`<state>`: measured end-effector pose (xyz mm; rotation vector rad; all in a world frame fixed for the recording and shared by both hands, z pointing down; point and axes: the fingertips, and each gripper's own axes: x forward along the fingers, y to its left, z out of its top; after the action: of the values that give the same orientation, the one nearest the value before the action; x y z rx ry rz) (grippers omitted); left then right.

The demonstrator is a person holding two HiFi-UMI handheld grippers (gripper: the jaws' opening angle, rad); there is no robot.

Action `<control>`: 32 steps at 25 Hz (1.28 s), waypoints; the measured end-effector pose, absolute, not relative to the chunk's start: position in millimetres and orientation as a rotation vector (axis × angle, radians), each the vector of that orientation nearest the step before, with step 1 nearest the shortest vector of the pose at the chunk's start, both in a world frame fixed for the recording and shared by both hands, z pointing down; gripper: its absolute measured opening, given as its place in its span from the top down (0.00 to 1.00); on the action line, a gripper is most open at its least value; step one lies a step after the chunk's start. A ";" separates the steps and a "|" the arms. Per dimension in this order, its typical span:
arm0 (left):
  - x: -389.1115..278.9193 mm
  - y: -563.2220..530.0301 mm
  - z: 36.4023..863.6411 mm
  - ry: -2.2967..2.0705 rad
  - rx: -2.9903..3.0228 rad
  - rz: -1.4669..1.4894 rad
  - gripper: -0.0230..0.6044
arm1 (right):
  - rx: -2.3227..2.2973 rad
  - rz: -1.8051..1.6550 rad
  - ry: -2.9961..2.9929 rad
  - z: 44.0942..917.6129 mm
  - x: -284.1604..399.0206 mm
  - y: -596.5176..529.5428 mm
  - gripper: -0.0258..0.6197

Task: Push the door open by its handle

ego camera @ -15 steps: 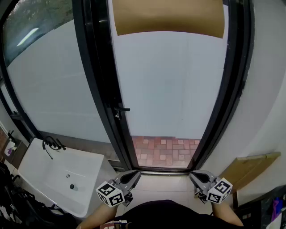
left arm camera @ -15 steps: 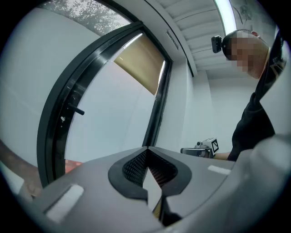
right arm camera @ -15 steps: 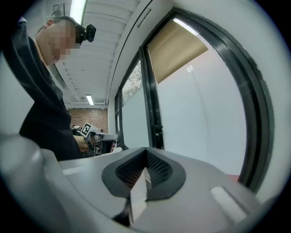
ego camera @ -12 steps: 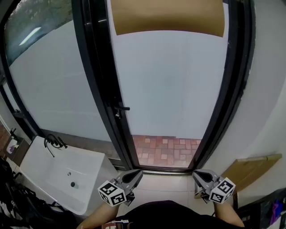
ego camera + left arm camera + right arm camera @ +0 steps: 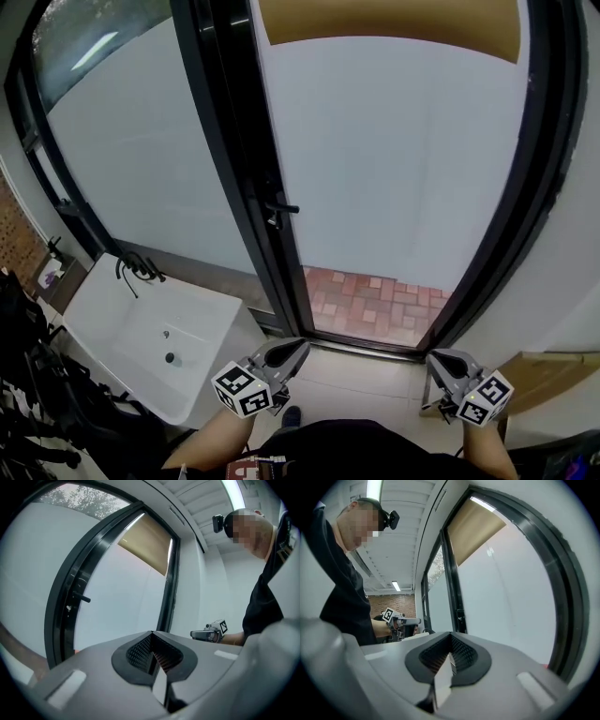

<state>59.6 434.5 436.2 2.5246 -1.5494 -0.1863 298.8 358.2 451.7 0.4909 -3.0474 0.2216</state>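
**Hand-held grippers facing a glass door**

Left hand-held gripper (image 5: 296,347): jaws pressed together, nothing held.
Right hand-held gripper (image 5: 435,358): jaws pressed together, nothing held.
Both are low and level, well apart from the black handle (image 5: 281,208) on the left edge of the frosted door (image 5: 403,169).
White sink (image 5: 141,333): to the left.

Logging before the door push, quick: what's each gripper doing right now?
Left gripper: closed, holding nothing.
Right gripper: closed, holding nothing.
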 end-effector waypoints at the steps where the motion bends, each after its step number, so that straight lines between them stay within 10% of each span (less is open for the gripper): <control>1: 47.7 427.7 434.6 -1.564 2.527 -0.184 0.96 | 0.482 0.227 -3.045 454.4 288.3 353.3 0.96; 12: -121.0 270.5 415.4 -1.523 2.758 0.023 0.95 | 0.509 0.182 -3.012 441.4 87.6 236.4 0.96; 32: -167.9 65.4 469.4 -1.258 2.197 2.364 0.68 | -0.119 0.264 -3.087 438.9 24.1 65.3 0.96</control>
<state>-167.9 65.4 469.4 2.1968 -1.2584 2.3641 24.1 65.3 438.9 -0.1187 -3.0868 0.2635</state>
